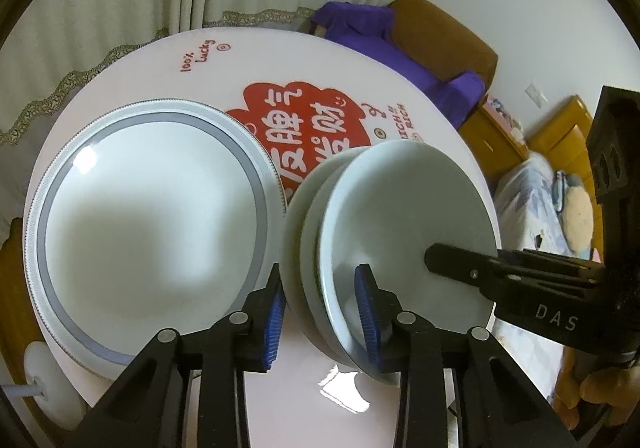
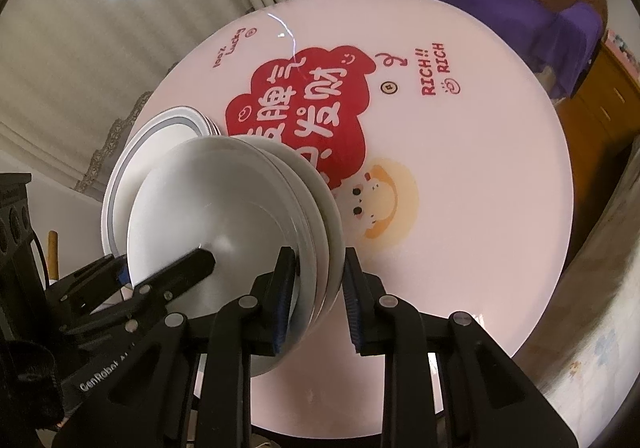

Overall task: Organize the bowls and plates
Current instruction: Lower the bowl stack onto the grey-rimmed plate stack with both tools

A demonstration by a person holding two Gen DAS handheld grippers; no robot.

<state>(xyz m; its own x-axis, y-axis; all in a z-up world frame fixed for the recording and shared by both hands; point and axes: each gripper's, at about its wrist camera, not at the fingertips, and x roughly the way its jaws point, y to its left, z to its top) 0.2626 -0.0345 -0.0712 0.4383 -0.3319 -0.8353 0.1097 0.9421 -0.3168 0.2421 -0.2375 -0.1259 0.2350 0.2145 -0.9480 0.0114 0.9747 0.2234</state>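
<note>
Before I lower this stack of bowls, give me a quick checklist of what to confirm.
1. Left claw straddles the rims of the nested pale white ceramic bowls: ok.
2. Right claw straddles the same stack from the opposite side: ok.
3. Firm pad contact on both rims: cannot tell.
4. Bowls level: not ok, the stack is tilted on edge.
5. Grey-rimmed white plates stacked flat on the round pink printed table: ok.
6. Bare tabletop beside the plates for setting down: ok.
</note>
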